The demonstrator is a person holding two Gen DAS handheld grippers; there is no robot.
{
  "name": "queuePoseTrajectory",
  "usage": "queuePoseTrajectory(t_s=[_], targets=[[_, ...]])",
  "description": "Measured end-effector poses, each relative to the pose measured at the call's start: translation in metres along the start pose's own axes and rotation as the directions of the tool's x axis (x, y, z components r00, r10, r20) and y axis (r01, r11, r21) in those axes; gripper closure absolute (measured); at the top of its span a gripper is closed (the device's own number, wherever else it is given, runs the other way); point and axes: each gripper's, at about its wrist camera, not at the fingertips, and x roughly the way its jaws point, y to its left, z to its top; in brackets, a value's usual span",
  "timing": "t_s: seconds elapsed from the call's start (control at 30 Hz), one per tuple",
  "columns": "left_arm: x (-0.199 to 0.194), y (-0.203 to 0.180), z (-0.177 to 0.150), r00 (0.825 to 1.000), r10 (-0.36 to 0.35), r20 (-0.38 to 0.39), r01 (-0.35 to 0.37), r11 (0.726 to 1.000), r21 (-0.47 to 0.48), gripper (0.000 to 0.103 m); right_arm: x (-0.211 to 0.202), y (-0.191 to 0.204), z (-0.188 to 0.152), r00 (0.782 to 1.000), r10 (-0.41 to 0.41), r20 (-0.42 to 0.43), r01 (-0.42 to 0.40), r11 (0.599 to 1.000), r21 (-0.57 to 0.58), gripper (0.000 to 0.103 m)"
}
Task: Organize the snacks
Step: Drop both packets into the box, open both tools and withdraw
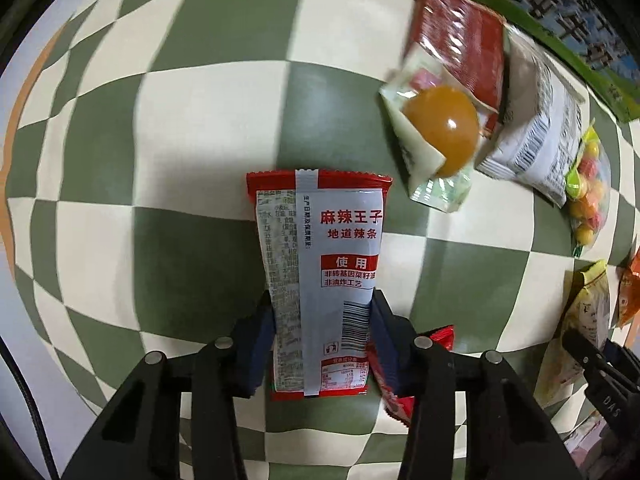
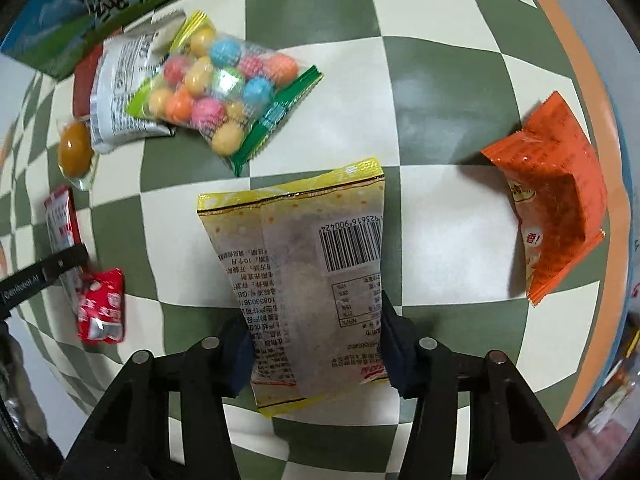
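My left gripper (image 1: 322,312) is shut on a red and white spicy-strip packet (image 1: 320,264), held over the green and cream checkered cloth (image 1: 120,160). A second small red packet (image 1: 396,384) lies under its right finger. My right gripper (image 2: 316,332) is shut on a yellow snack packet (image 2: 304,280) with a barcode, held above the cloth. In the right wrist view the left gripper (image 2: 44,272) shows at the left edge with its red packet (image 2: 60,224), and the small red packet (image 2: 102,308) lies beside it.
A pile sits at the back: an orange jelly cup (image 1: 438,128), a dark red packet (image 1: 460,44), a white packet (image 1: 536,136) and a bag of coloured candy balls (image 2: 216,88). An orange packet (image 2: 556,208) lies right. A green box (image 1: 560,20) borders the back.
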Motion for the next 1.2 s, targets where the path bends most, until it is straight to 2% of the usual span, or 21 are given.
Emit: queuePoseTrajectory(t_s=[0.1, 0.2, 0.4, 0.53, 0.57, 0.67, 0.73, 0.8, 0.87, 0.93, 1.07, 1.2], targets=[[-0.017, 0.027, 0.008, 0.999, -0.023, 0.023, 0.023, 0.999, -0.024, 0.061, -0.008, -0.003, 0.004, 0.999, 0.045, 0.007, -0.045, 0.999, 0.027, 0.050], [-0.040, 0.034, 0.009, 0.997, -0.056, 0.059, 0.059, 0.997, -0.044, 0.061, -0.028, -0.017, 0.022, 0.996, 0.091, 0.025, -0.091, 0.995, 0.036, 0.050], [-0.096, 0.037, 0.015, 0.979, -0.151, 0.140, 0.159, 0.986, -0.046, 0.061, -0.075, -0.003, 0.036, 0.976, 0.189, 0.104, -0.192, 0.981, 0.017, 0.051], [-0.148, 0.029, 0.028, 0.949, -0.238, 0.206, 0.247, 0.969, -0.022, 0.061, -0.112, 0.008, 0.049, 0.954, 0.254, 0.160, -0.257, 0.967, -0.005, 0.051], [-0.162, 0.028, 0.038, 0.943, -0.252, 0.218, 0.261, 0.965, -0.013, 0.061, -0.121, 0.020, 0.053, 0.945, 0.273, 0.182, -0.275, 0.961, -0.014, 0.051], [-0.194, 0.017, 0.062, 0.922, -0.297, 0.250, 0.298, 0.954, 0.035, 0.061, -0.160, 0.021, 0.074, 0.919, 0.319, 0.233, -0.321, 0.947, -0.031, 0.051], [-0.214, 0.002, 0.084, 0.914, -0.303, 0.270, 0.295, 0.953, 0.073, 0.061, -0.185, 0.022, 0.095, 0.900, 0.337, 0.277, -0.338, 0.940, -0.043, 0.051], [-0.224, -0.011, 0.103, 0.913, -0.291, 0.286, 0.273, 0.957, 0.103, 0.061, -0.207, 0.024, 0.118, 0.889, 0.332, 0.314, -0.331, 0.942, -0.058, 0.051], [-0.236, -0.022, 0.126, 0.918, -0.265, 0.294, 0.237, 0.963, 0.129, 0.061, -0.217, 0.039, 0.148, 0.884, 0.306, 0.353, -0.302, 0.951, -0.068, 0.051], [-0.240, -0.033, 0.156, 0.927, -0.246, 0.284, 0.212, 0.966, 0.145, 0.061, -0.230, 0.034, 0.173, 0.882, 0.271, 0.385, -0.267, 0.961, -0.065, 0.051], [-0.232, -0.045, 0.205, 0.949, -0.200, 0.244, 0.168, 0.975, 0.149, 0.061, -0.233, 0.035, 0.237, 0.891, 0.235, 0.389, -0.234, 0.971, -0.051, 0.051], [-0.202, -0.046, 0.246, 0.974, -0.155, 0.163, 0.137, 0.984, 0.117, 0.061, -0.220, 0.046, 0.286, 0.909, 0.230, 0.349, -0.231, 0.972, -0.039, 0.051]])
